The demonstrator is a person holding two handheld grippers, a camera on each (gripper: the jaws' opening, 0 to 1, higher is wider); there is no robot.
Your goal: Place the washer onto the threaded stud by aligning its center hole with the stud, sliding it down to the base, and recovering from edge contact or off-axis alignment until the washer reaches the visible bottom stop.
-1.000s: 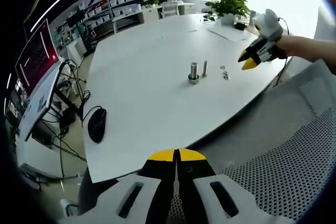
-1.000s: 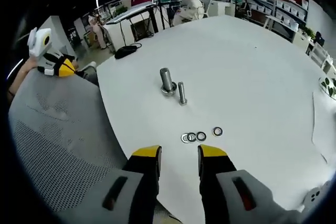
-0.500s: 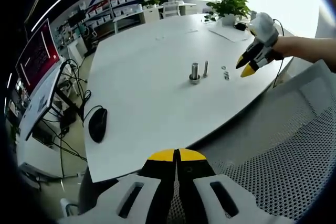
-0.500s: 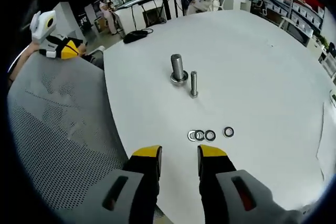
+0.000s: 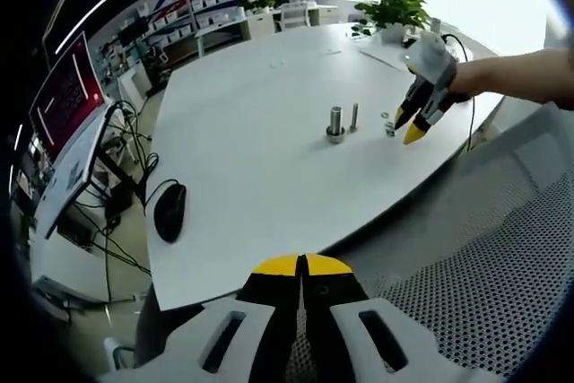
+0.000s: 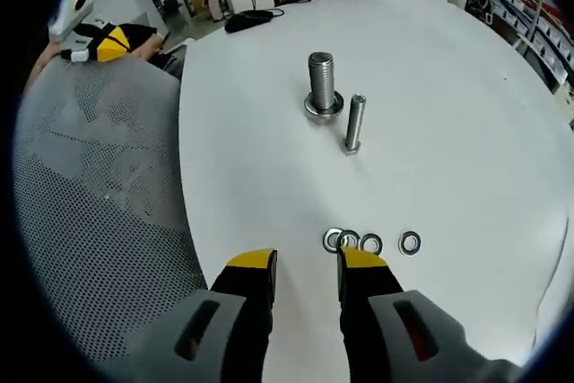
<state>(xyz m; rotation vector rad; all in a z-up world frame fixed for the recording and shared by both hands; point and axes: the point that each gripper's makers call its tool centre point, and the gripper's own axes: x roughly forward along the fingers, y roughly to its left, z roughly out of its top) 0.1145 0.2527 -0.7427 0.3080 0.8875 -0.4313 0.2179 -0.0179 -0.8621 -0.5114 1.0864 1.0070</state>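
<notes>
White tabletop (image 6: 466, 132) is carrying the threaded stud (image 6: 321, 85), a thinner bolt (image 6: 354, 123) beside it, and four washers (image 6: 369, 242) lying flat just ahead of the right gripper (image 6: 305, 262), whose jaws are standing apart and empty. Touching washers risk a double pick or a skid. Left gripper view is showing the left gripper (image 5: 303, 265) closed, well back, near a mouse (image 5: 169, 212).

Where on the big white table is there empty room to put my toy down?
The table is bare beyond the two upright bolts, out toward its far edge, and along the near edge beside the mesh chair. It is crowded close to the right gripper, where four washers lie in a row just ahead of its open jaws.
</notes>
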